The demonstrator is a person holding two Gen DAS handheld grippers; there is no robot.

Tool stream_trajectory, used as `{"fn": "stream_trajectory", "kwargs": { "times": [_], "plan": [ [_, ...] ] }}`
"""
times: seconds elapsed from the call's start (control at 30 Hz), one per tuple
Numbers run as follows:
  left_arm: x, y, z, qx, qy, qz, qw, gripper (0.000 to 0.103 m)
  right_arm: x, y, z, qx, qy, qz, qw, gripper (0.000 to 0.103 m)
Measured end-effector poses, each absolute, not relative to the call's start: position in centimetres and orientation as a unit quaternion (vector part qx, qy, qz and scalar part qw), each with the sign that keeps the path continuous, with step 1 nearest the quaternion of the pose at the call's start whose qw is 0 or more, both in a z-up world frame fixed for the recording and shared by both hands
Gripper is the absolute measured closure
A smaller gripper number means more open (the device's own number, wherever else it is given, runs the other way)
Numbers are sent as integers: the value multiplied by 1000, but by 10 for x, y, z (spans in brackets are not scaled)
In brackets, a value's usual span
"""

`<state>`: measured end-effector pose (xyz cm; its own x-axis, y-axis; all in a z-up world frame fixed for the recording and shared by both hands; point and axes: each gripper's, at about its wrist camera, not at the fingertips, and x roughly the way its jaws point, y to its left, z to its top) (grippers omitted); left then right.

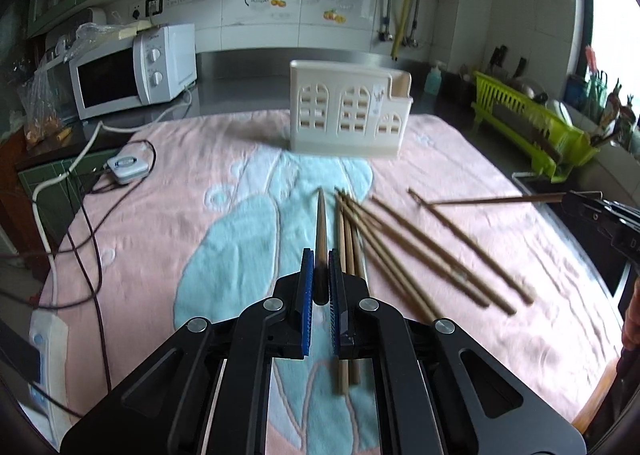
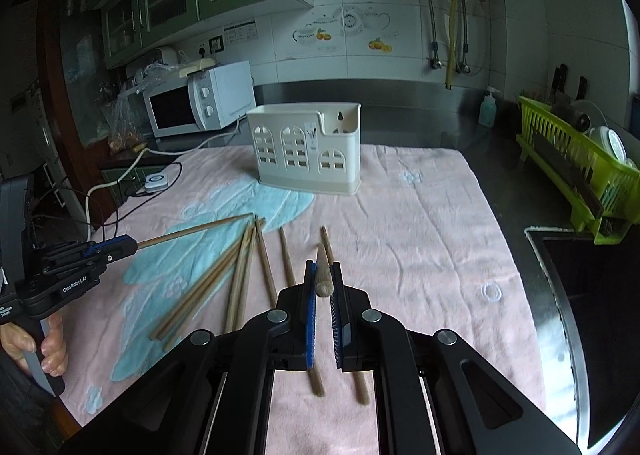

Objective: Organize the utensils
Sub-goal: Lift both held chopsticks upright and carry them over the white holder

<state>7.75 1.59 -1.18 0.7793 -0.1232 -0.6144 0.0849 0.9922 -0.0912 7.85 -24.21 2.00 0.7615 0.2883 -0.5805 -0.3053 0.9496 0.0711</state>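
Note:
My left gripper is shut on a wooden chopstick that points ahead, lifted above the pink towel. In the right wrist view the same gripper shows at the left with its chopstick sticking out. My right gripper is shut on another chopstick; in the left wrist view it enters from the right with its stick held level. Several loose chopsticks lie fanned on the towel below. The cream utensil holder stands upright at the towel's far edge.
A white microwave sits at the back left, with cables and a small white device by the towel's left edge. A green dish rack and a dark sink lie to the right. A hand grips the left handle.

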Motion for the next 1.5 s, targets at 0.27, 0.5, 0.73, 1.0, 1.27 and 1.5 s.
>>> {"fn": "stream_trajectory", "kwargs": {
  "times": [0.27, 0.5, 0.73, 1.0, 1.27, 1.5],
  "plan": [
    [96, 15, 8, -35, 297, -56, 953, 97, 101, -234, 39, -15, 292, 169, 941, 96],
    [109, 16, 15, -39, 285, -57, 956, 97, 121, -232, 46, -7, 287, 172, 942, 96],
    [116, 14, 28, -33, 272, -65, 960, 97, 134, -227, 57, -20, 286, 179, 941, 96],
    [140, 14, 51, -28, 274, -77, 958, 98, 153, -224, 80, -31, 291, 199, 935, 96],
    [162, 17, 87, -32, 253, -91, 963, 98, 177, -217, 114, -55, 278, 204, 937, 96],
    [178, 20, 123, -43, 221, -96, 970, 98, 200, -216, 136, -54, 273, 203, 939, 96]
  ]
}}
